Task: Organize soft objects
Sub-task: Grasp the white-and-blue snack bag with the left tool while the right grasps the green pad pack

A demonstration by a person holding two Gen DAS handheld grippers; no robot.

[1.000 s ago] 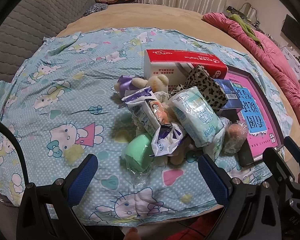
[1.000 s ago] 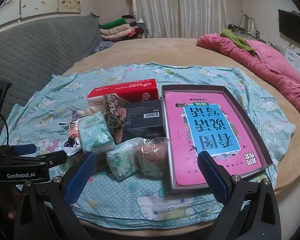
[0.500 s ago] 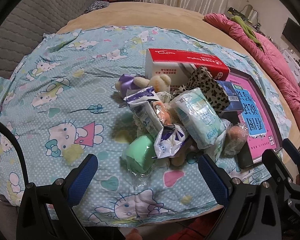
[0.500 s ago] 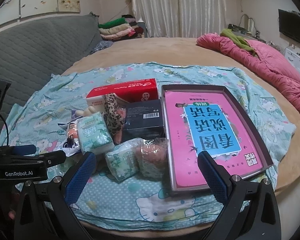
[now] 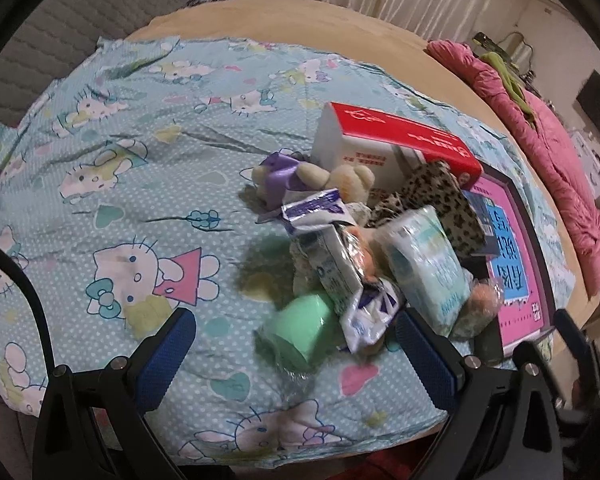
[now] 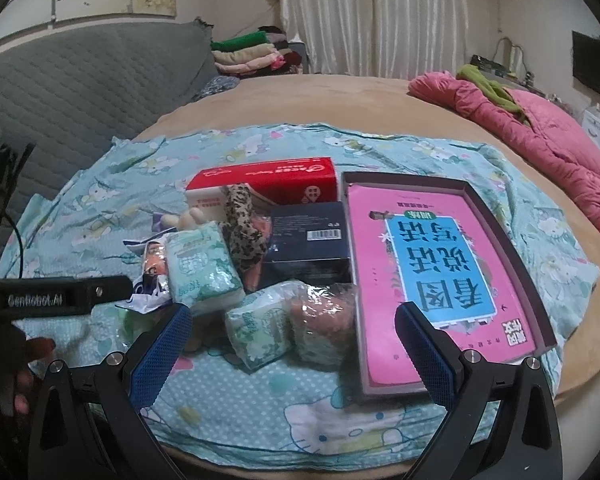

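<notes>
A pale-blue cartoon-cat printed cloth (image 5: 132, 208) is spread over a tan round bed and carries everything else. At its right edge lies a shallow dark-rimmed tray (image 6: 488, 216) holding a flat pink book with a blue title panel (image 6: 440, 264). Beside the tray's left wall stand two boxes: a long red-and-white tissue carton (image 5: 392, 148) behind, and a dark navy box with a barcode label (image 6: 308, 248) in front of it.

The soft objects form one heap left of the tray. From larger to smaller: a leopard-print fabric pouch (image 5: 432, 196) leaning on the carton; a plump pale-green wrapped tissue pack (image 5: 424, 268); a second, smaller tissue pack (image 6: 260, 332); a brownish soft item in clear film (image 6: 324, 320); a cream plush bear with a violet ribbon (image 5: 312, 176); crinkled white-and-blue sachets (image 5: 332, 256); and a mint-green foam block in clear wrap (image 5: 296, 332) at the heap's near edge.

The left gripper (image 5: 296, 344) is spread wide and empty, with the mint block lying between and just ahead of its fingers, long axis running roughly across the opening. The right gripper (image 6: 292, 344) is likewise wide and empty, framing the smaller tissue pack and the film-wrapped item. Judged by position, each tool is nearest its own framed item; sorting appears not yet begun.
</notes>
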